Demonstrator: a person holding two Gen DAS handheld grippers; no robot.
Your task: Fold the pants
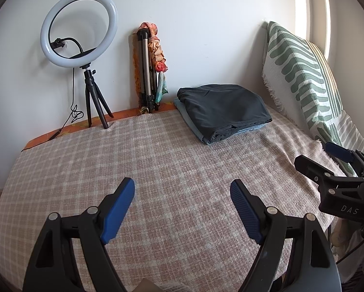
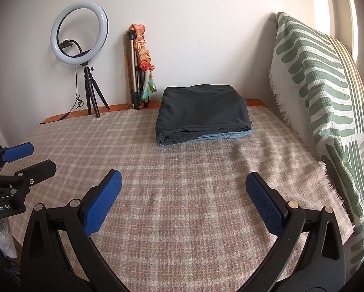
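Left wrist: ring light point(image 1: 78, 28); tripod point(image 1: 146, 70); pillow point(image 1: 301, 73).

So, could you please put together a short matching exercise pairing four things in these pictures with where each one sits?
Things:
1. dark folded pants
2. ring light
3. green-patterned pillow
4. folded tripod

Places:
A. propped along the right side of the bed
B. on top of a folded light blue garment
C. leaning on the wall with a colourful scarf hung over it
D. standing on a small black tripod at the far left, by the wall

Pairs: 1-B, 2-D, 3-A, 4-C
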